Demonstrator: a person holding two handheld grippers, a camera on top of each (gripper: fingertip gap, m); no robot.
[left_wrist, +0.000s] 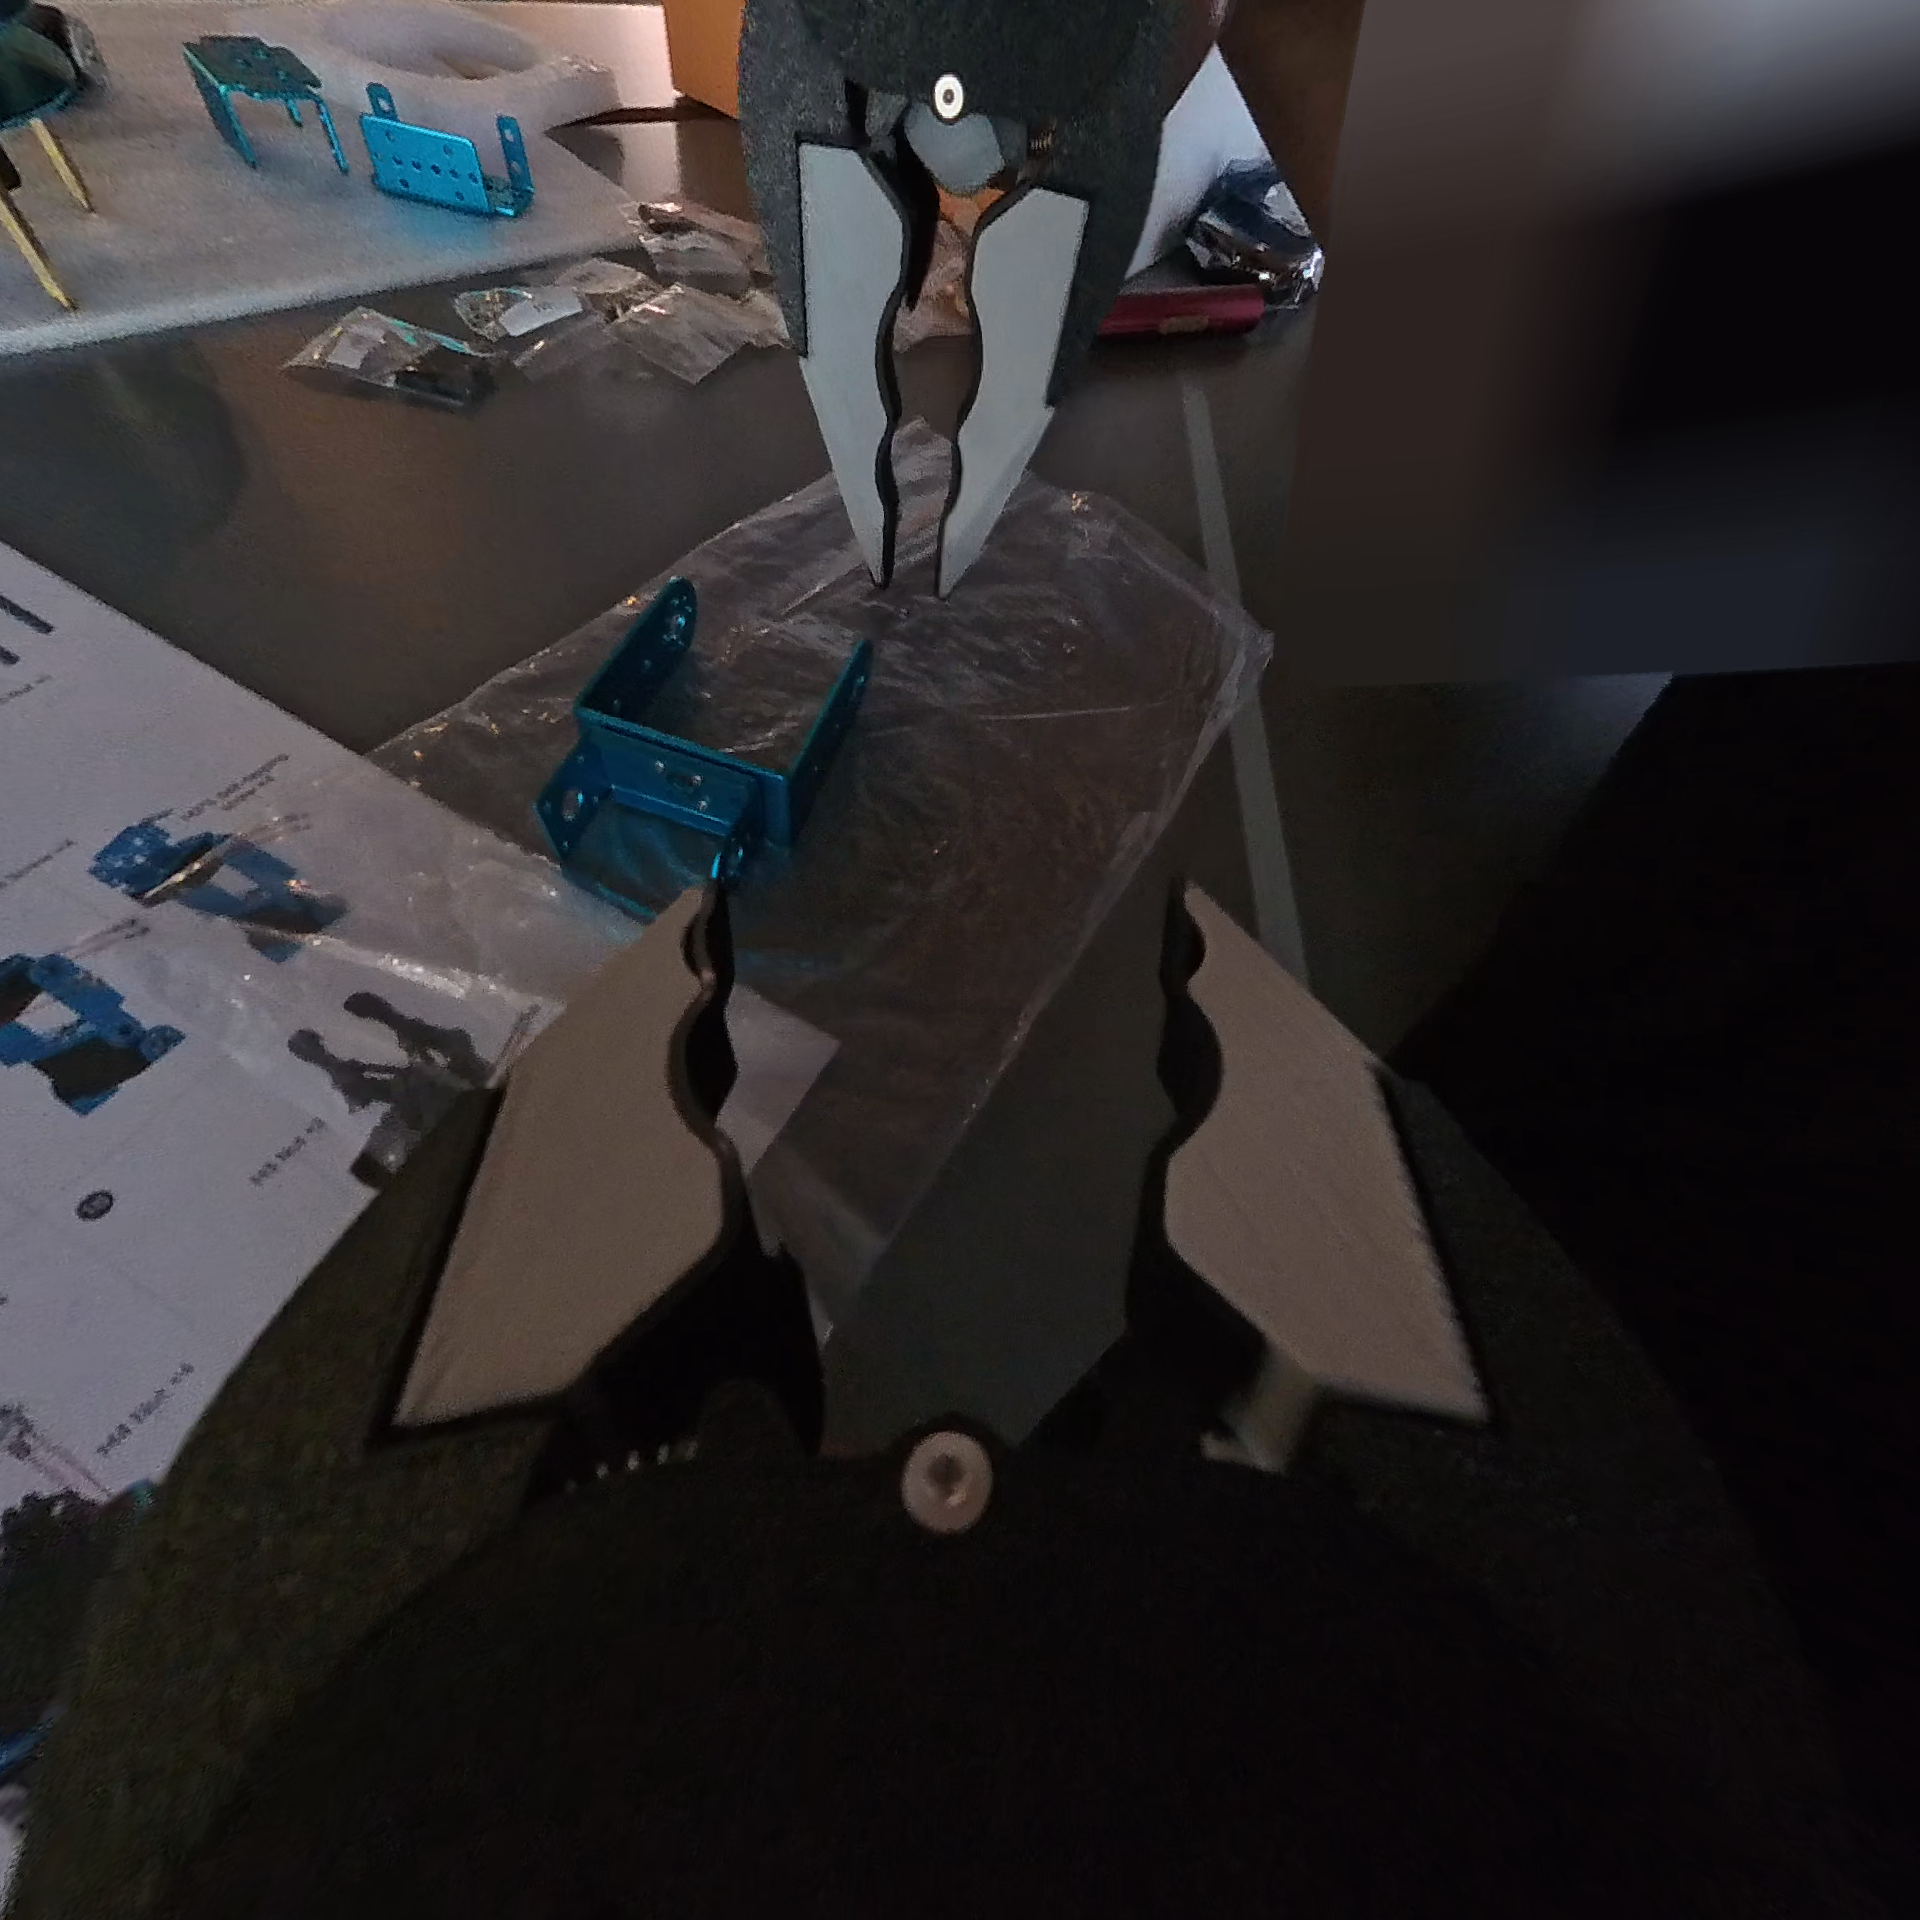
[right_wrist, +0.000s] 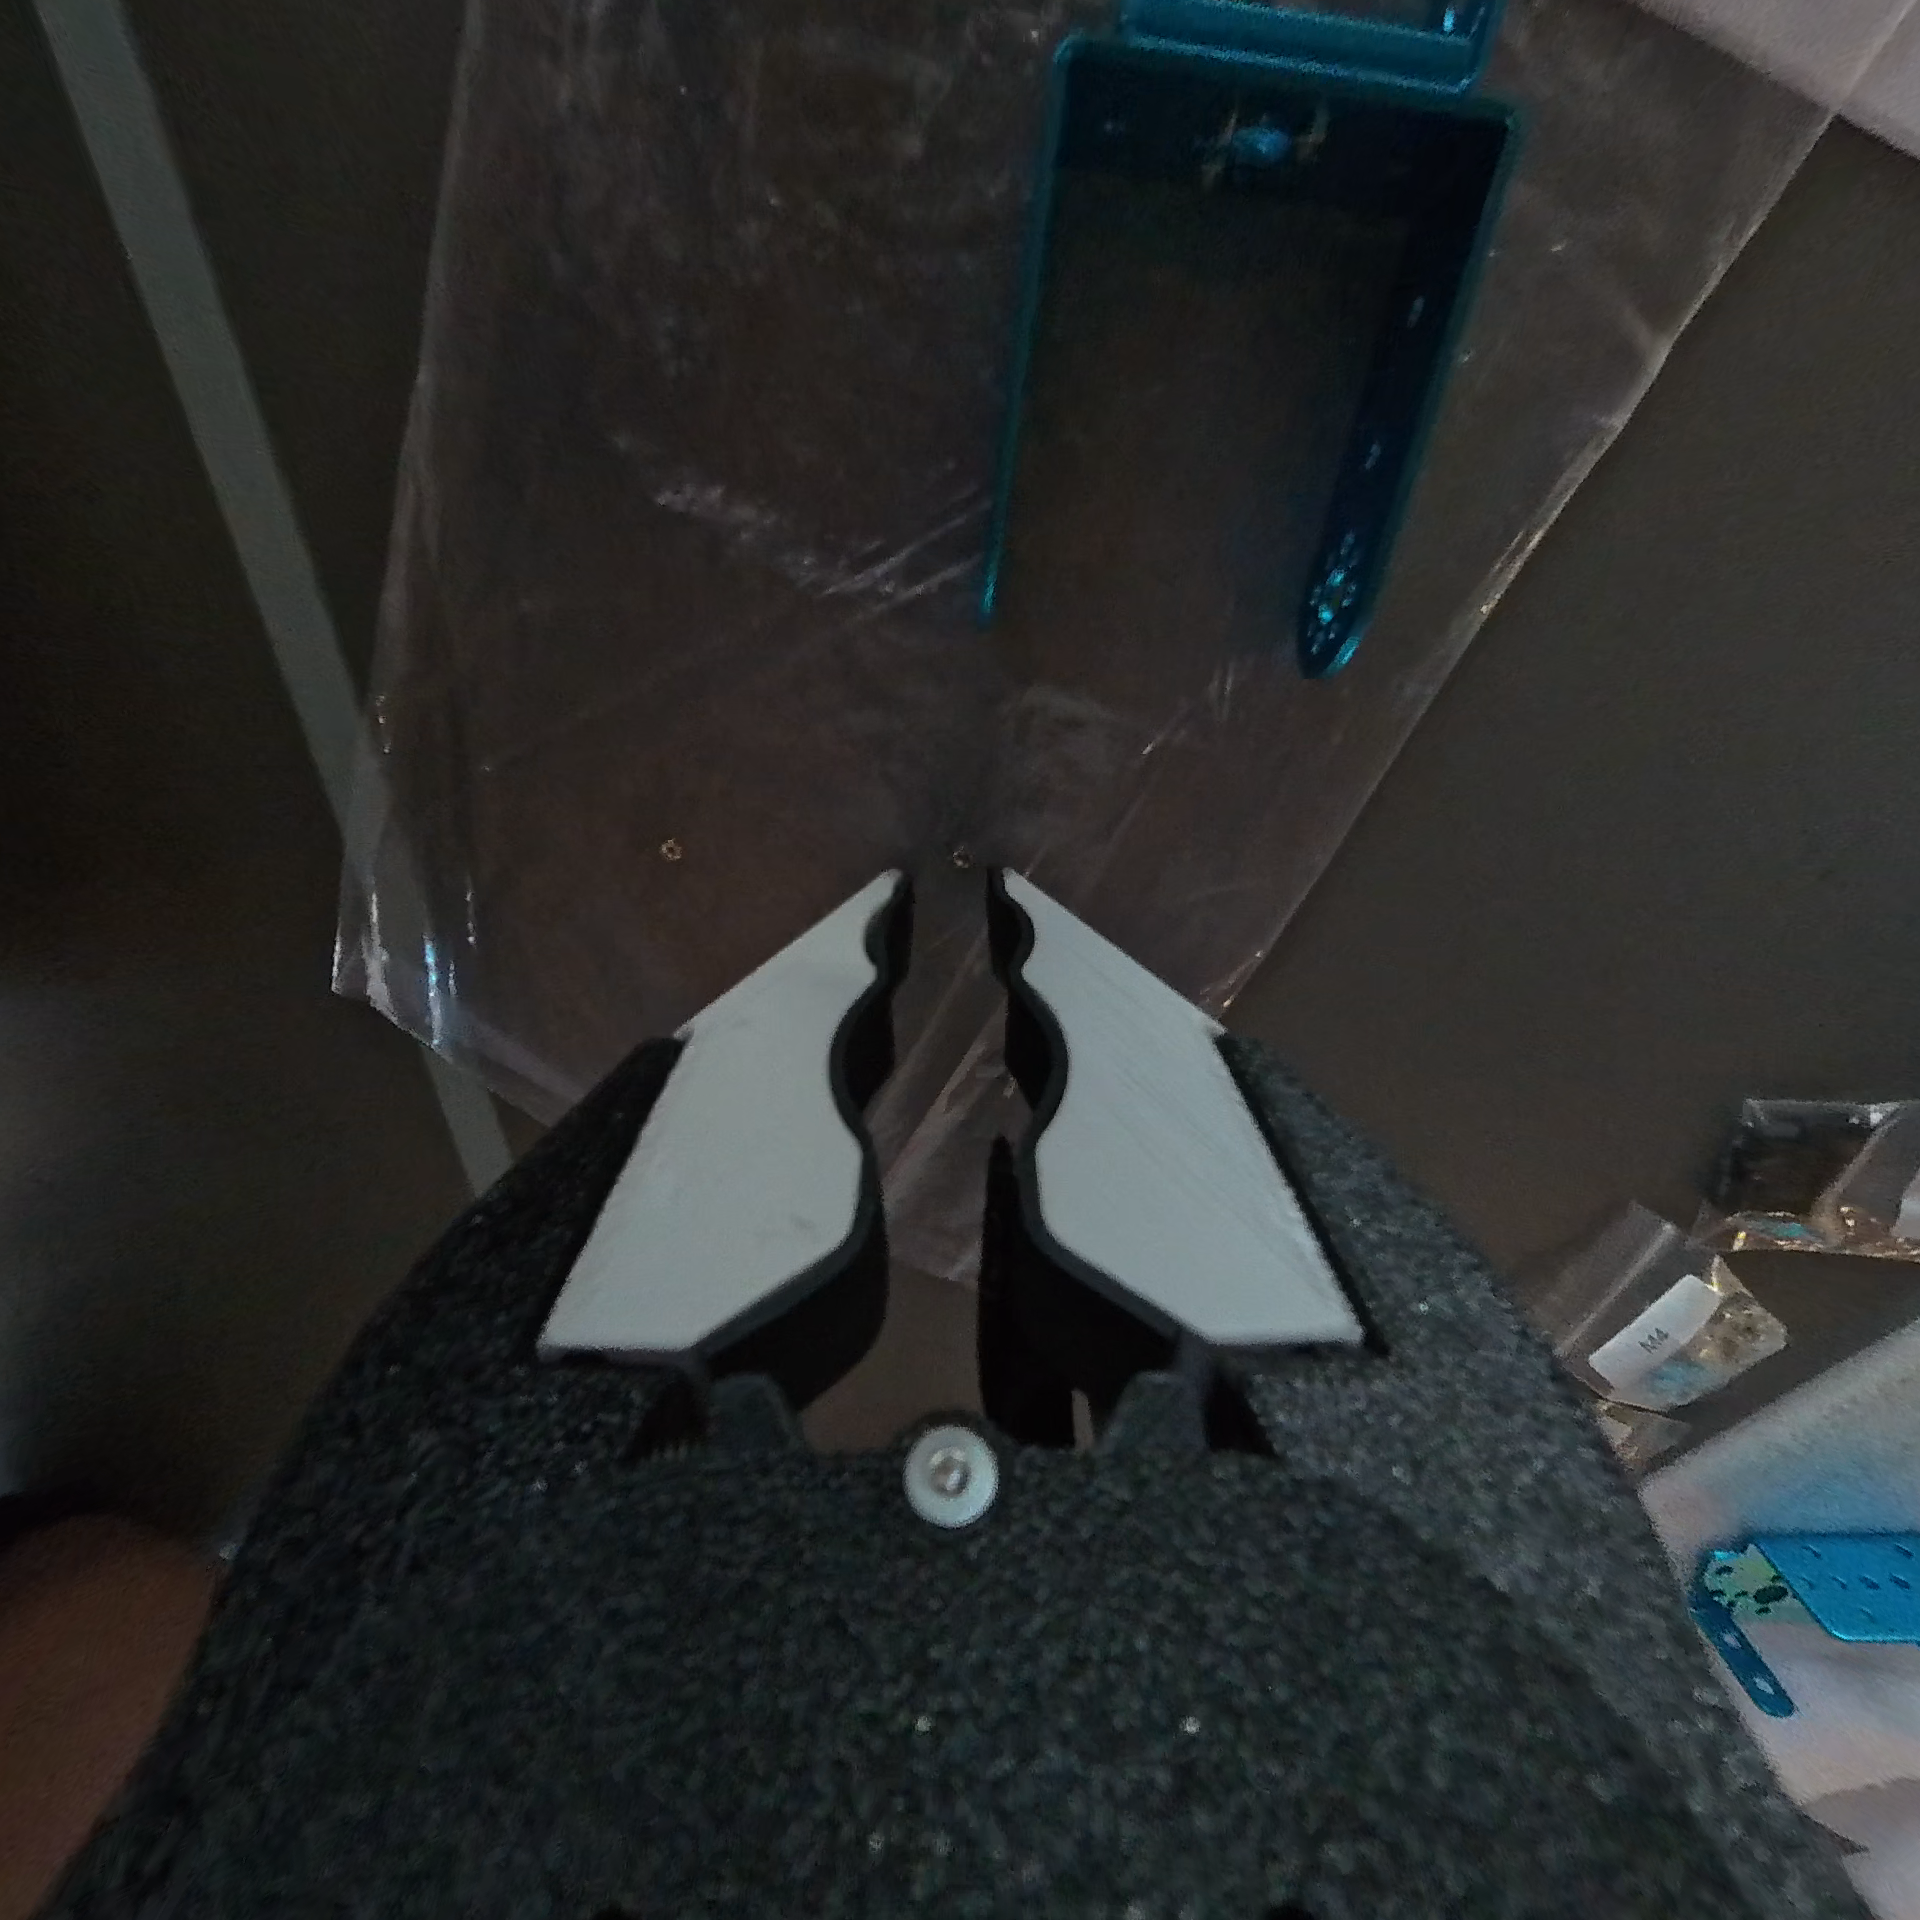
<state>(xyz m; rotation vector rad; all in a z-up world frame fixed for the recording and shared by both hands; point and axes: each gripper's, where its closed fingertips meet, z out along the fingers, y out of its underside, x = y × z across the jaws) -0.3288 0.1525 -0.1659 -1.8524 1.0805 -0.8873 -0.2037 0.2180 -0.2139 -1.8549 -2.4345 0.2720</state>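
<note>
Dark tabletop (left_wrist: 312, 540): your right gripper (right_wrist: 951, 883), jaws narrowly parted and empty, hovers at a tiny brass nut (right_wrist: 960, 855) on crinkled clear plastic sheet (right_wrist: 675, 520); your left gripper (left_wrist: 940, 914) gapes beside the blue U-shaped metal bracket (left_wrist: 686, 769). Slippery film may let the nut skid.

The left gripper (left_wrist: 940, 904) is held low with its jaws spread wide and nothing between them, while the right gripper (right_wrist: 951, 883), opposite it, points steeply downward with its fingertips (left_wrist: 881, 566) parted by a narrow gap.
</note>
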